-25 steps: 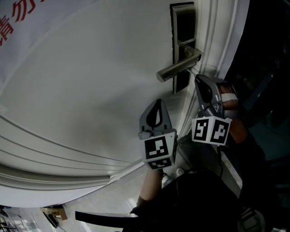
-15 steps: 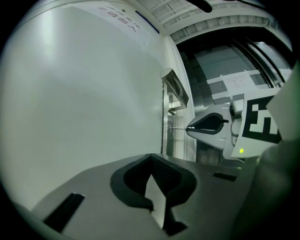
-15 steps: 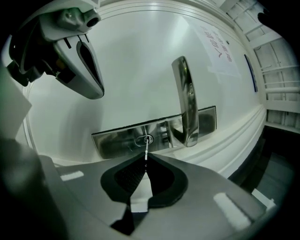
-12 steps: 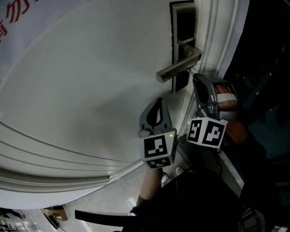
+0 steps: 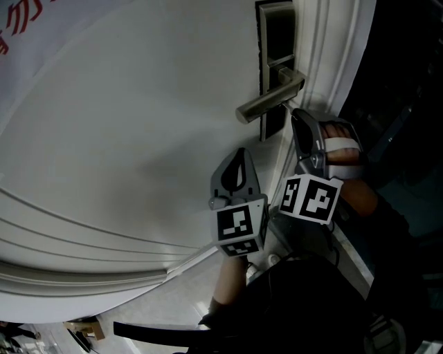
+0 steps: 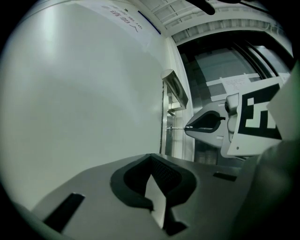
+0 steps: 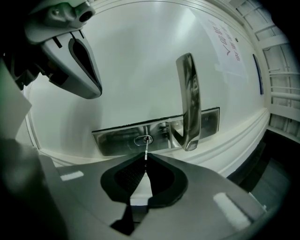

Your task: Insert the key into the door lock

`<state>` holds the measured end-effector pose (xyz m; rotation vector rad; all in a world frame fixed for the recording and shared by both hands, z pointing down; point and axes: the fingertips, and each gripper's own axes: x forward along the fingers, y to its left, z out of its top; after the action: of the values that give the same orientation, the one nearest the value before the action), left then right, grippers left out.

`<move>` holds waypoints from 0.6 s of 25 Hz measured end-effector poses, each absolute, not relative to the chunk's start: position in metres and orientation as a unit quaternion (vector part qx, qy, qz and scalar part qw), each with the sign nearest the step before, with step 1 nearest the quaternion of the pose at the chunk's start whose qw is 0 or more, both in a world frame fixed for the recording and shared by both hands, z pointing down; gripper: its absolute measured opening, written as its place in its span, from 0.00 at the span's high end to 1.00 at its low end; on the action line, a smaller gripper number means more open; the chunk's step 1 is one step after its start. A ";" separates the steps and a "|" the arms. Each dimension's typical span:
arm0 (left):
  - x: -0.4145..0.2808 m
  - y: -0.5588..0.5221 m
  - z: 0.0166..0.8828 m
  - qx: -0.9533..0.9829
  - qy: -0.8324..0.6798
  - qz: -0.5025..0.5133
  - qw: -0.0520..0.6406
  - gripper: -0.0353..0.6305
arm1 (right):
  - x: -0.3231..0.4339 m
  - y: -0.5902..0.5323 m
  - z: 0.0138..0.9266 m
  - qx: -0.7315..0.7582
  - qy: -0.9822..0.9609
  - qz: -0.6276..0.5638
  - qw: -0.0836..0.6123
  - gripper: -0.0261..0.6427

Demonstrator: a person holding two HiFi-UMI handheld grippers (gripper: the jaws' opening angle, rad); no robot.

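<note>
A thin silver key [image 7: 146, 153] sticks out of my right gripper [image 7: 146, 162], which is shut on it. The key's tip sits at the keyhole [image 7: 143, 139] in the steel lock plate [image 7: 115, 141]; I cannot tell how deep it is. The lever handle [image 7: 189, 101] is just right of the keyhole. In the head view my right gripper [image 5: 300, 123] points at the lock plate [image 5: 277, 48] below the handle [image 5: 266, 101]. My left gripper [image 5: 237, 176] hovers lower left, near the door face, shut and empty. The left gripper view shows the key [image 6: 177, 127] bridging to the plate.
The white door [image 5: 138, 124] fills the left and middle of the head view, with its moulded frame [image 5: 325, 69] right of the lock. A hand [image 5: 346, 166] holds the right gripper. Red lettering [image 5: 24, 17] marks the door's upper left.
My right gripper has edged up toward the lock plate with the key. The left gripper has stayed where it was.
</note>
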<state>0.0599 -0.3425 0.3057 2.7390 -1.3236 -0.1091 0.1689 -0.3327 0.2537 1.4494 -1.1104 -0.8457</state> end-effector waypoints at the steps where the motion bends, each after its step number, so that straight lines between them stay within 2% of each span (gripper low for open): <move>1: 0.060 -0.342 0.305 0.899 -0.433 -0.036 0.049 0.95 | 0.169 -0.333 0.254 0.609 -0.465 -0.354 0.537 0.95; 15: 0.055 -0.343 0.302 0.901 -0.428 -0.047 0.054 0.95 | 0.167 -0.331 0.254 0.600 -0.444 -0.360 0.560 0.95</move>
<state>0.0553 -0.3425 0.3021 2.7370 -1.3005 -0.1425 0.1671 -0.3313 0.2536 1.4142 -1.0458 -0.8476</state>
